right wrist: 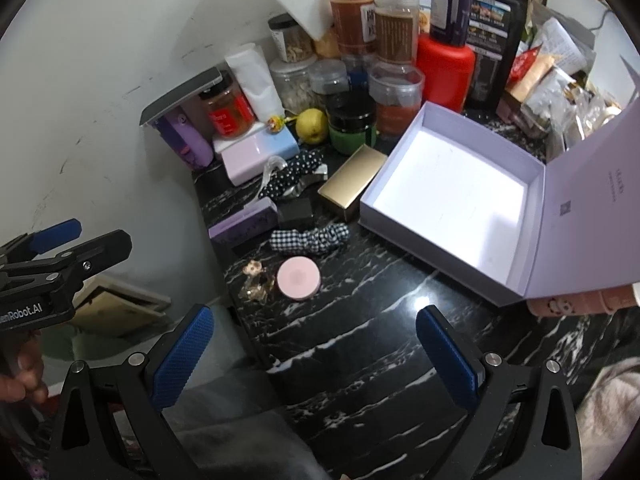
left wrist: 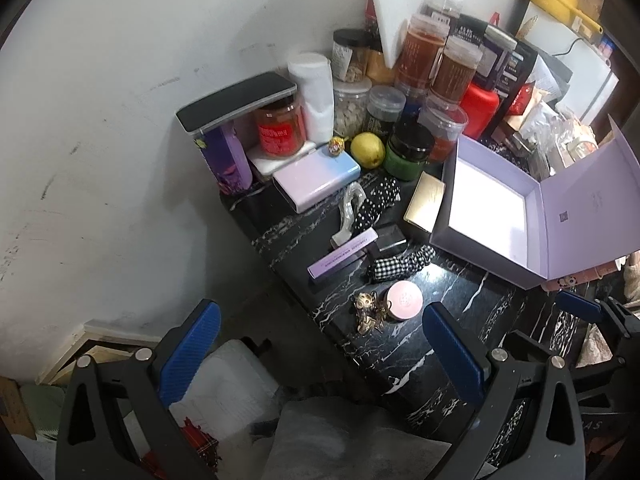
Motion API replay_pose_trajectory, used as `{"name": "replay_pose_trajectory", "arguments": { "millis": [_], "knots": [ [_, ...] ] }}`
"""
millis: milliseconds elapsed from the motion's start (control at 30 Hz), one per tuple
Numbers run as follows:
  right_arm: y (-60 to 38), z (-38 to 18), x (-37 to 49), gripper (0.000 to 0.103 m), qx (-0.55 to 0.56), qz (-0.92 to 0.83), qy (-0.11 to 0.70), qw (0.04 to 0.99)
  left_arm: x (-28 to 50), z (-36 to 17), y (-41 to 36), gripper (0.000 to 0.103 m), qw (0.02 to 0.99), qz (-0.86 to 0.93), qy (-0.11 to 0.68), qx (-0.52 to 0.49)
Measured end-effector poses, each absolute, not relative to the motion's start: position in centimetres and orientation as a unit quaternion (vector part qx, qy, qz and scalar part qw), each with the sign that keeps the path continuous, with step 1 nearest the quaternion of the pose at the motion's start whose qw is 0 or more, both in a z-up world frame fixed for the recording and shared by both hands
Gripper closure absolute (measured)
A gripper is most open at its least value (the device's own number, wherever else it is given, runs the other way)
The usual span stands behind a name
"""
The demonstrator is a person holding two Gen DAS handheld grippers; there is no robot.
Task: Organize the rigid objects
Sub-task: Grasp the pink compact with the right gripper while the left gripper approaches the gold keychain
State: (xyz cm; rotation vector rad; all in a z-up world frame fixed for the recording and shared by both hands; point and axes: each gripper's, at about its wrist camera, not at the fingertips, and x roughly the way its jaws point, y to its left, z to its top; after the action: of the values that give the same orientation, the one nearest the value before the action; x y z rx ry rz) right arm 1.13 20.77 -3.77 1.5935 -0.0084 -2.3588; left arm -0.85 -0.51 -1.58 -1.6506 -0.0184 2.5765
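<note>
An open, empty lilac box [left wrist: 486,208] [right wrist: 452,196] stands on the black marble counter [right wrist: 380,344], lid raised to the right. Left of it lie a gold box [left wrist: 425,203] [right wrist: 352,182], a small black box [left wrist: 390,238] [right wrist: 295,213], a long purple box [left wrist: 343,254] [right wrist: 243,222], a round pink compact [left wrist: 405,300] [right wrist: 299,279], a gold keychain [left wrist: 369,312] [right wrist: 255,282] and a checked scrunchie [left wrist: 400,265] [right wrist: 310,240]. My left gripper [left wrist: 320,344] is open and empty, short of the compact. My right gripper [right wrist: 314,350] is open and empty above the counter's front.
Jars, a red bottle [right wrist: 444,72], a lemon [left wrist: 367,150] [right wrist: 312,125], a pastel power bank [left wrist: 316,182] and a dotted scrunchie [right wrist: 294,174] crowd the back by the white wall. Packets are heaped at the back right. The counter's left edge drops to the floor.
</note>
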Motion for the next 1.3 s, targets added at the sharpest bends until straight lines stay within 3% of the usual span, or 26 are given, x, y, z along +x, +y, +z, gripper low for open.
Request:
{"name": "replay_pose_trajectory", "arguments": {
  "millis": [700, 933, 1300],
  "knots": [
    [18.9, -10.7, -0.6, 0.000, 0.574, -0.799, 0.012, 0.178, -2.7, -8.7, -1.2, 0.000, 0.043, 0.803, -0.008, -0.595],
    [18.3, -13.9, -1.6, 0.021, 0.570, -0.798, 0.043, 0.190, -2.7, -11.4, -1.8, 0.001, 0.030, 0.793, -0.024, -0.608],
    [16.3, -17.2, -3.5, 0.023, 0.559, -0.788, 0.107, 0.235, -3.1, -14.0, -1.9, 0.002, 0.030, 0.793, -0.050, -0.607]
  ]
}}
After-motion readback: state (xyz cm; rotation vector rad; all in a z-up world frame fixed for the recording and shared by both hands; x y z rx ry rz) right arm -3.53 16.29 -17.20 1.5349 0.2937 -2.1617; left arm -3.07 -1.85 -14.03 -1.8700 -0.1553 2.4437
